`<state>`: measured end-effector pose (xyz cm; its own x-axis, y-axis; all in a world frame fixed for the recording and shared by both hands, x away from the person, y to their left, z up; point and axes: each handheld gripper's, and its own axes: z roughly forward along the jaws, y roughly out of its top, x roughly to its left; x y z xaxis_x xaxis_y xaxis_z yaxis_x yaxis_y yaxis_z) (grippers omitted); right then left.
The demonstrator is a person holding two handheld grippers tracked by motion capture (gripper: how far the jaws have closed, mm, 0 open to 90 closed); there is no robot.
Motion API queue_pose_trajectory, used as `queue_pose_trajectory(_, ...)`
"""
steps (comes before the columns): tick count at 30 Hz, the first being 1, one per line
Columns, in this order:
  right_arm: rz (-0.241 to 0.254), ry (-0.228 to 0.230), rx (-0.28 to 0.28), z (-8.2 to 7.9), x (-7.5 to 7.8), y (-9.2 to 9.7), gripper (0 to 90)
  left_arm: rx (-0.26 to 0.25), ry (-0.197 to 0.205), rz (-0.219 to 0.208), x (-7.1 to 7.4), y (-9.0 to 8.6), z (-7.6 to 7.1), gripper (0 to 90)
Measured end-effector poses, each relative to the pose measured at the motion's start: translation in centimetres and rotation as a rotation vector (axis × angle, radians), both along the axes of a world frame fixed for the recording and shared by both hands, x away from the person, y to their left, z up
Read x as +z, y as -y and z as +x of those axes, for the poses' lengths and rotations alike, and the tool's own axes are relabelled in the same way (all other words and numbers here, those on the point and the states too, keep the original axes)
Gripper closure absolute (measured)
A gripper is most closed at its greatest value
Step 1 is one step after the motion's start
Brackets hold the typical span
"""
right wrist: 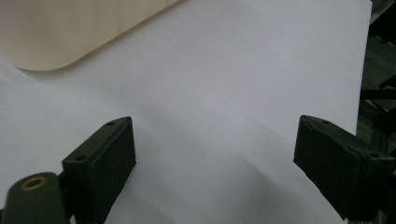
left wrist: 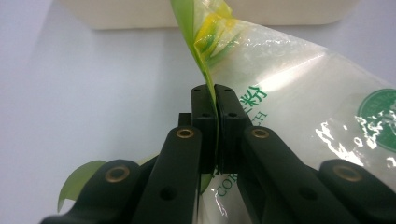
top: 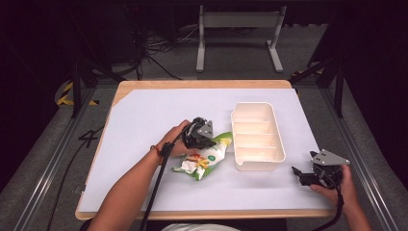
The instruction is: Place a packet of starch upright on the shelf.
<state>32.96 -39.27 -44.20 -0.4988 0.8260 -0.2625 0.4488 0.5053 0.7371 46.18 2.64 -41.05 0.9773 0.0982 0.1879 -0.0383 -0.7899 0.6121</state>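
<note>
Lying on the white table cover, the snack bag (top: 204, 159) runs its long axis from seven o'clock to one o'clock, toward the cream divided tray (top: 257, 136) just beside it at three o'clock. The left gripper (left wrist: 215, 100) pinches its green edge; the right gripper (right wrist: 215, 154), spread wide, waits well apart at the tray's five o'clock.

In my left gripper view, the snack bag (left wrist: 299, 93) runs off the right edge and bottom, its green print cut short and partly unreadable. My left gripper (top: 208, 139) covers the bag's upper edge in the high view. In my right gripper view, the cream tray (right wrist: 60, 28) is a blurred corner cut off at top-left.
</note>
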Motion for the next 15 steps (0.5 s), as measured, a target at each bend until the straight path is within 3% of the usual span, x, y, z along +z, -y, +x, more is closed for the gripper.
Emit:
queue_pose_trajectory(5,-0.001,-0.003,0.002,0.0,0.0,0.0,12.3,0.105,0.0,-0.075,-0.3,-1.8,0.0,89.0)
queue_pose_trajectory(7,-0.005,-0.002,0.001,0.0,0.0,0.0,12.4,0.133,0.004,-0.081,-0.3,-2.1,0.0,89.0)
queue_pose_trajectory(15,-0.003,-0.003,0.001,0.0,0.0,0.0,12.3,0.185,0.033,-0.116,0.9,-3.1,-0.6,89.3)
